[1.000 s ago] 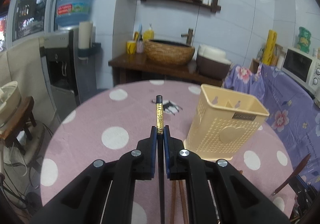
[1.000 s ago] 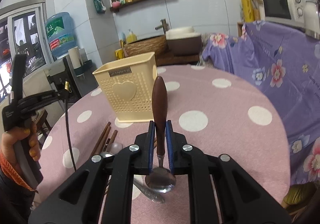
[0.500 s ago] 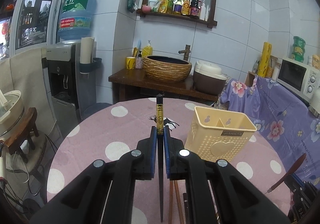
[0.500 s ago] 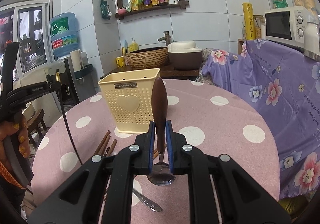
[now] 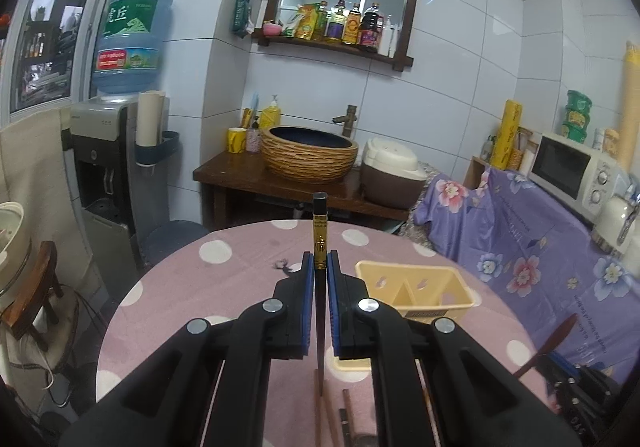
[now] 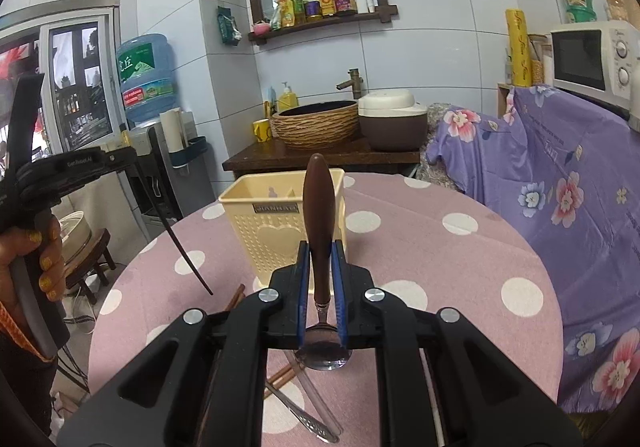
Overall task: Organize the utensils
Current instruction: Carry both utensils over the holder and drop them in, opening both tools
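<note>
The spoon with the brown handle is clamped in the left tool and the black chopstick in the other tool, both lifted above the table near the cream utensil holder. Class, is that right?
Not quite: the hands are swapped. The right wrist view shows the spoon clamped in the right tool; the left wrist view shows the black chopstick in the left tool. Both are lifted above the table near the cream utensil holder.

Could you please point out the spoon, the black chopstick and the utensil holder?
spoon (image 6: 318, 203): right wrist view, brown handle.
black chopstick (image 5: 319, 239): left wrist view, gold band.
utensil holder (image 6: 272, 237): right wrist view, front wall.
</note>
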Demonstrator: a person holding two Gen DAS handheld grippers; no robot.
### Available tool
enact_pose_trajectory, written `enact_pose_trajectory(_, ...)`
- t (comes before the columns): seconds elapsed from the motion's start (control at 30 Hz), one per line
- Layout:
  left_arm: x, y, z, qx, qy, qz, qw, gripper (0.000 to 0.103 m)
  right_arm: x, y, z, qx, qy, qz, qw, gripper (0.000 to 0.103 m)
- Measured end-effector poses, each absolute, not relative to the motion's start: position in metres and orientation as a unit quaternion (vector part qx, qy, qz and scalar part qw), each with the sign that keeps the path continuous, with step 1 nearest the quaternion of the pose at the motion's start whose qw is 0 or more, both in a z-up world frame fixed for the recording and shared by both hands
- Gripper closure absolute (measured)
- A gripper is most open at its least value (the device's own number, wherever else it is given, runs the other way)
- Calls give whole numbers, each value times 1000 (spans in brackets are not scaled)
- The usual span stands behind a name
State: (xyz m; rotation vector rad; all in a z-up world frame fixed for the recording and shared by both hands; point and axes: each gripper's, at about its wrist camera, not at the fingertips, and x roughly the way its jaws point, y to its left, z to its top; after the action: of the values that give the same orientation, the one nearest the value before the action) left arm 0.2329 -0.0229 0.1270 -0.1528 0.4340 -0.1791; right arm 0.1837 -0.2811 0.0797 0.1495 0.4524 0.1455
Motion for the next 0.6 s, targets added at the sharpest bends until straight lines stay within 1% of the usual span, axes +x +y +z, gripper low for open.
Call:
enact_pose_trajectory(0.07,237,-23,145,-80,211,-99,969,95,191,-280,96,74,218,82,970,91)
enact_pose_trajectory(0.2,245,-29,194,-87,188,-122,971,95,214,-274,144,64,190,89,976,91)
enact_pose_trajectory(0.33,262,-46,231,-92,172,-132,972,95,242,-267,184,57,160,77,982,91)
enact_pose_trajectory(0.47,283,-63,233,-90,170,-123,973,95,274,-260,191,56,155,58,985,91)
enact_pose_trajectory(0.6,304,-78,203,-85,188,-112,972,95,302,-255,162,58,174,42,982,91)
